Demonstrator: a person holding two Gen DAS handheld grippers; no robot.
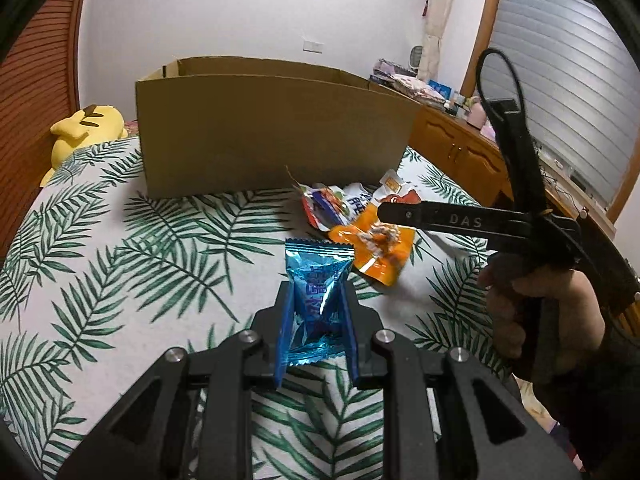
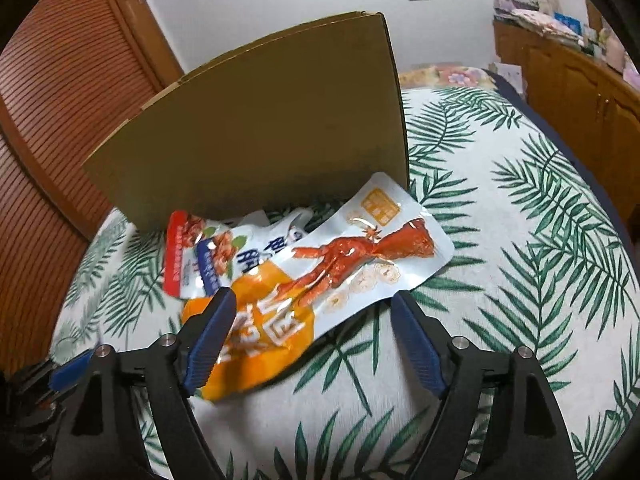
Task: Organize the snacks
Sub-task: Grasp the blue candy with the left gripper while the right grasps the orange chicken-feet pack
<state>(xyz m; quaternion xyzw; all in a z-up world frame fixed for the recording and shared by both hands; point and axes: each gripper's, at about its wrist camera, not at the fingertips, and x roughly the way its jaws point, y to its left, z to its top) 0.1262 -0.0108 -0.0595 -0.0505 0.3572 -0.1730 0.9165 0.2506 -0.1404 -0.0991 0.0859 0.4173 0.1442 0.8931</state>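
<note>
The left gripper [image 1: 316,320] clamps a light, crinkly blue packet [image 1: 318,304] in front of the cardboard box [image 1: 272,128]. The right gripper [image 2: 312,344] stands unclenched over slippery, floppy snack pouches [image 2: 320,264] at the box's foot; a pouch edge probably suits pinching best.

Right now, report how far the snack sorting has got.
Done: cannot tell; the brown cardboard box hides its inside. In hand: the left gripper is shut on a shiny blue foil snack packet. The right gripper is open over the orange snack pouch, gripping nothing. Left: that pouch, the pale chicken-foot packet and the red-and-white packet on the leaf-print bedspread.
</note>
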